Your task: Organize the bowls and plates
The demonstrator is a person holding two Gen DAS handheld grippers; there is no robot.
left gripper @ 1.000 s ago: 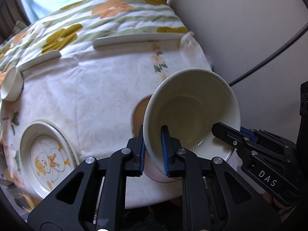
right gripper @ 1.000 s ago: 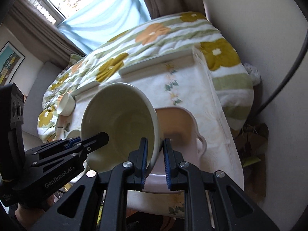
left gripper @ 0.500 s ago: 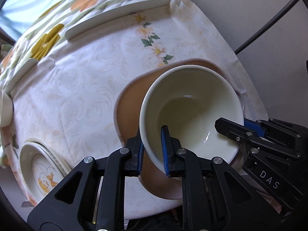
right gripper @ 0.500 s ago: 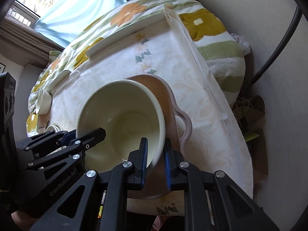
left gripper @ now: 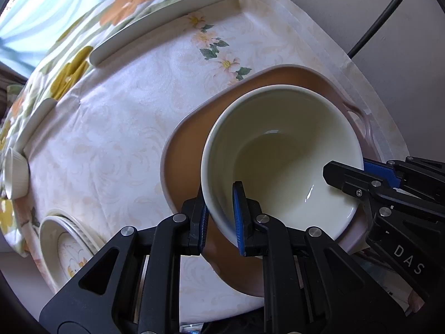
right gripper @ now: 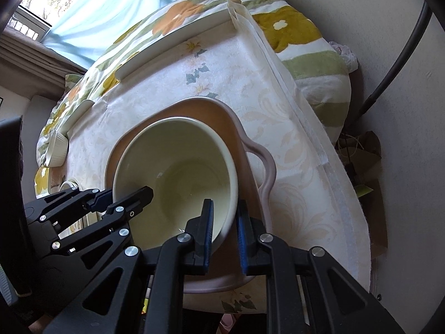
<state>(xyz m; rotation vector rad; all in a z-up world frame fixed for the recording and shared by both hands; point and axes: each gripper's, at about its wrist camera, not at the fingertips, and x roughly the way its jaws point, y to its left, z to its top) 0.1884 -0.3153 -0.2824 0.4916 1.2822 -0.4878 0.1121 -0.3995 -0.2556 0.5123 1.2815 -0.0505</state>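
A large cream bowl (left gripper: 281, 150) sits inside a pink handled dish (left gripper: 183, 161) near the table's front right corner. My left gripper (left gripper: 219, 220) straddles the bowl's near-left rim, one finger inside and one outside, jaws slightly apart. My right gripper (right gripper: 224, 222) straddles the bowl's (right gripper: 178, 167) right rim the same way, above the pink dish (right gripper: 250, 144). Each gripper shows in the other's view, the right one (left gripper: 361, 178) and the left one (right gripper: 122, 197).
A duck-pattern plate stack (left gripper: 66, 245) lies at the front left. A small ribbed white cup (left gripper: 15, 172) stands at the left edge. Two long white plates (left gripper: 155, 27) lie along the far edge. A wall and black cable (right gripper: 395, 55) are at the right.
Both grippers lowered the tilted bowl into the pink dish. Their jaws have widened a little around the rim.
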